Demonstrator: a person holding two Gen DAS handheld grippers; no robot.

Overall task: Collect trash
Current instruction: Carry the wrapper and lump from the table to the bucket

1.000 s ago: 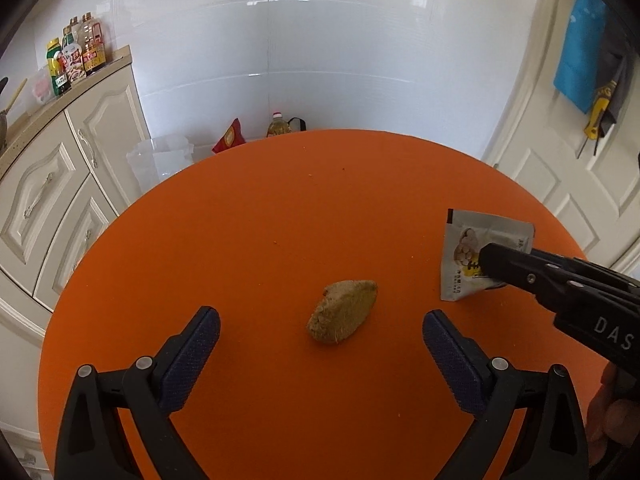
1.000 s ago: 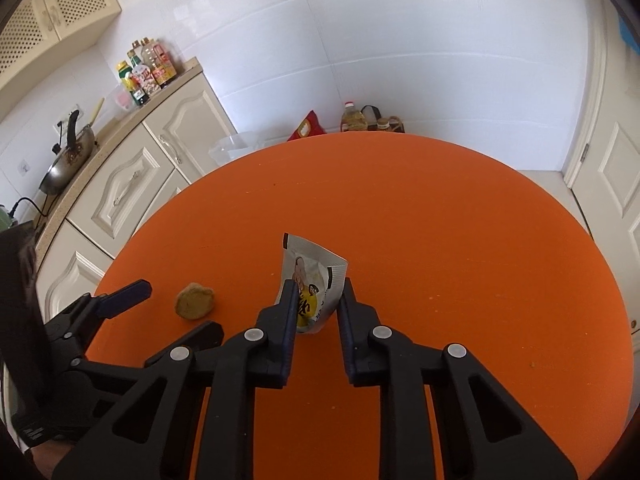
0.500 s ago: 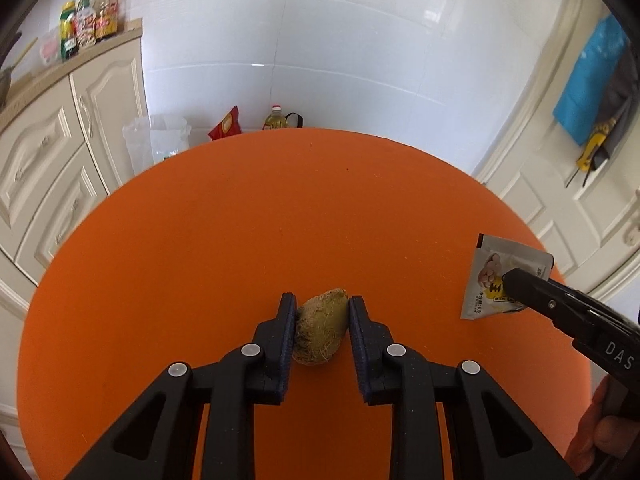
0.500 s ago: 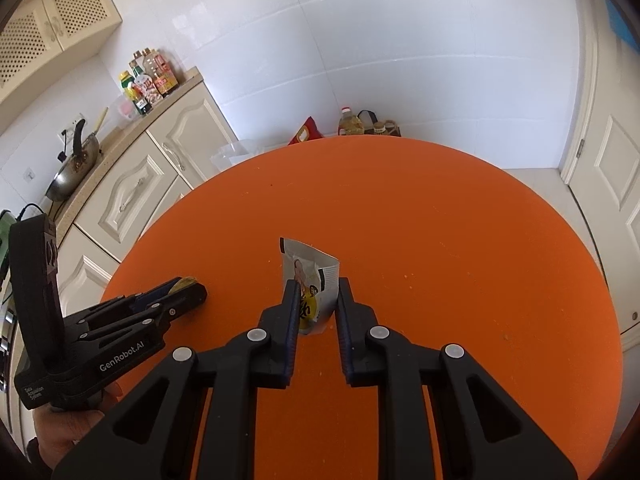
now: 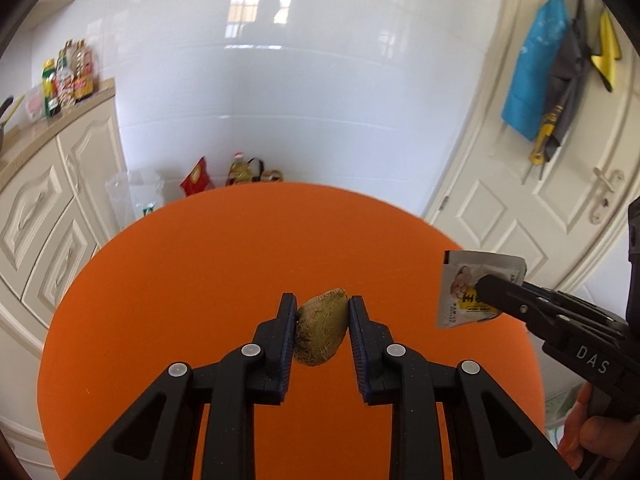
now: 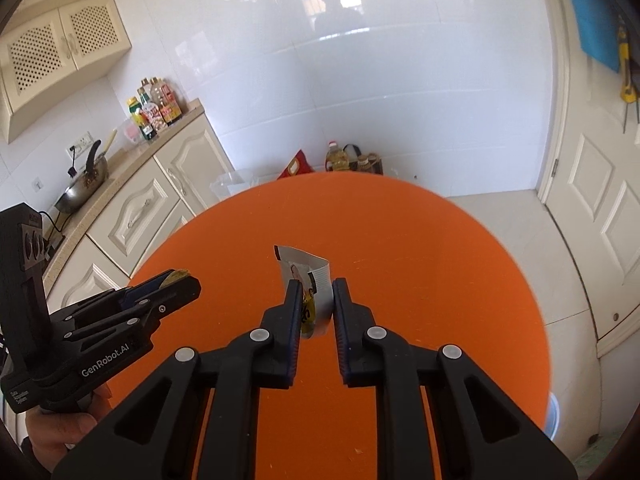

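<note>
1. Two pieces of trash are in play, one in each gripper, both seen above the round orange tabletop (image 5: 192, 280).
2. The left gripper (image 5: 322, 308) has its fingers (image 5: 286, 332) pressed in against a brown, fuzzy, egg-shaped lump (image 5: 321, 332) (it looks like a kiwi-type fruit or peel, hard to say which), which sits squeezed between the two blue-lined pads.
3. Whether that lump touches the tabletop or hangs above it cannot be told from the left wrist view.
4. From the right wrist view, the left gripper (image 6: 182, 280) comes in from the left edge, a sliver of the yellow-brown lump (image 6: 176, 276) peeking out at its tip.
5. The right gripper (image 6: 314, 300) has its fingers (image 6: 294, 312) drawn narrow around a small white snack packet (image 6: 316, 284) with yellow print, and the packet's torn top edge stands up past the fingertips.
6. In the left wrist view that packet (image 5: 460, 296) shows at the right, pinched at its lower part by the right gripper (image 5: 486, 286), near the tabletop's right edge.
7. Beyond the tabletop: cream cabinets (image 6: 160, 208) on the left with bottles (image 6: 154, 110) on the counter, a wok (image 6: 82, 186), a red bag (image 5: 196, 178) and an oil bottle (image 5: 239, 168) on the floor by the white tiled wall.
</note>
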